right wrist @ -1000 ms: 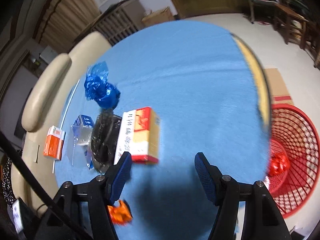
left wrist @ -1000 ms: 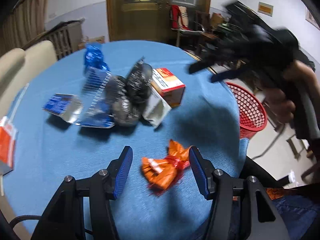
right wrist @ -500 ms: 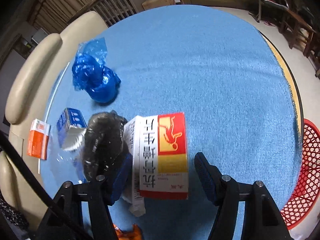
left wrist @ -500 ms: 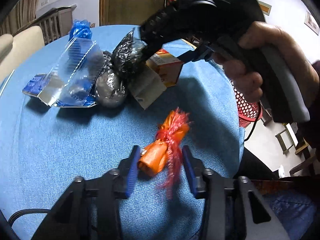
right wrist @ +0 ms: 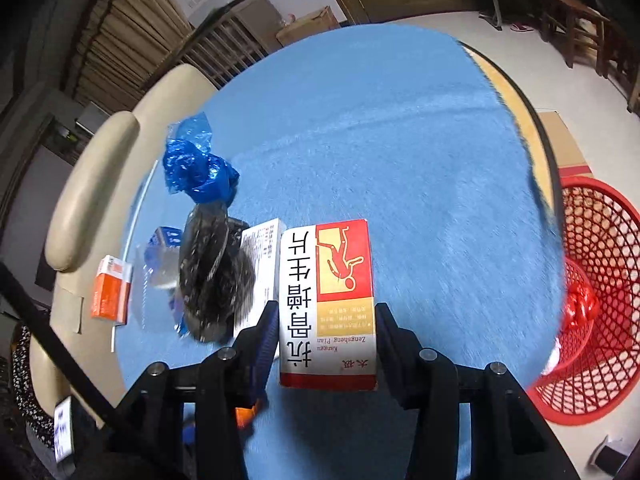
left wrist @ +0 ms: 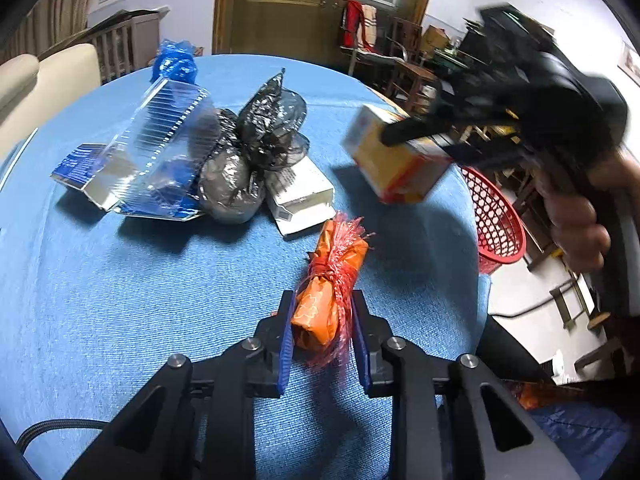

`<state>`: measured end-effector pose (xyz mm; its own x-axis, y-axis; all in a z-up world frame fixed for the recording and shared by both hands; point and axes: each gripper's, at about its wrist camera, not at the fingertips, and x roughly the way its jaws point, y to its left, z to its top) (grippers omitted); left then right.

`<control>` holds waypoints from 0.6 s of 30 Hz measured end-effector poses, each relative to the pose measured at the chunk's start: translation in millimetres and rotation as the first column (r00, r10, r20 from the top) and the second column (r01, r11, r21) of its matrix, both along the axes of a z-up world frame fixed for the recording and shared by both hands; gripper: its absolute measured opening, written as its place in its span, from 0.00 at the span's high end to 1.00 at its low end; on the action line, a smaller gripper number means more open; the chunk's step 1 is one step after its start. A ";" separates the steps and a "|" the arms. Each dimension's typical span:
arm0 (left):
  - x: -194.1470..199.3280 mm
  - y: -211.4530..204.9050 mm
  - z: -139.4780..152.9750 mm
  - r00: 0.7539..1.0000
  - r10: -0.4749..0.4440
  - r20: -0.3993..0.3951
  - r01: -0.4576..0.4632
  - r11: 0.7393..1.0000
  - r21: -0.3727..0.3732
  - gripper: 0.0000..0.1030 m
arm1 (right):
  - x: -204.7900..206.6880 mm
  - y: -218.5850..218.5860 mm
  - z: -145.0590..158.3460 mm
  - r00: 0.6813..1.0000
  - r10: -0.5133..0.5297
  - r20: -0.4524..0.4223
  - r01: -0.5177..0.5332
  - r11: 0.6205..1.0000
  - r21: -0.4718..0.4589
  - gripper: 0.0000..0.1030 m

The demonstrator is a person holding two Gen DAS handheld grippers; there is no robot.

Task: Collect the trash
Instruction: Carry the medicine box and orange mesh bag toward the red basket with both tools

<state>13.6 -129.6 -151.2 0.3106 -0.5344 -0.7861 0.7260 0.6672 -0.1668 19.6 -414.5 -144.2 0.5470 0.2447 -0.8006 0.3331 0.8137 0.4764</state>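
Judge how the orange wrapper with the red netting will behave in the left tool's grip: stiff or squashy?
The orange wrapper looks crumpled, so probably squashy and light. Its frayed netting hangs loose and may snag the left tool.

Only legible text: red-and-white medicine box [right wrist: 328, 304] in right tool [right wrist: 327, 340] reads upside down "抗骨增生片", "Kanggu Zengsheng Pian", brand "太极"; other print too blurred.

2 claws [left wrist: 322, 330], 3 cartons [right wrist: 327, 300], 2 black bags [left wrist: 272, 120], 1 blue bag [right wrist: 198, 170], 1 orange wrapper [left wrist: 330, 280], 1 red basket [right wrist: 596, 300]
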 end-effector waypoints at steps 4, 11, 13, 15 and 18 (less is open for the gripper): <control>1.2 6.7 11.9 0.999 0.031 0.012 -0.030 0.999 -0.023 0.79 | -15.5 1.7 3.8 1.000 -0.004 0.029 0.004 1.000 0.014 0.52; 1.4 19.7 36.1 0.997 0.073 0.041 -0.070 0.996 -0.060 0.79 | -48.4 1.1 20.8 0.995 0.003 0.103 -0.001 1.000 -0.014 0.52; -0.9 18.3 41.4 0.996 0.078 0.053 -0.074 0.995 -0.065 0.79 | -56.2 -0.8 23.9 0.993 -0.001 0.117 0.004 1.000 -0.026 0.52; -2.6 16.1 47.5 0.994 0.082 0.068 -0.078 0.995 -0.066 0.79 | -65.3 -3.8 26.6 0.992 -0.006 0.130 0.011 0.999 -0.035 0.52; -9.1 5.7 61.2 0.990 0.096 0.104 -0.090 0.994 -0.055 0.79 | -75.2 -6.3 29.4 0.989 -0.014 0.145 0.020 0.999 -0.041 0.52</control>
<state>4.5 -123.9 -90.0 0.4409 -0.5375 -0.7188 0.6766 0.7252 -0.1273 -55.6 -420.8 -114.9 0.6612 0.2018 -0.7225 0.2774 0.8291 0.4855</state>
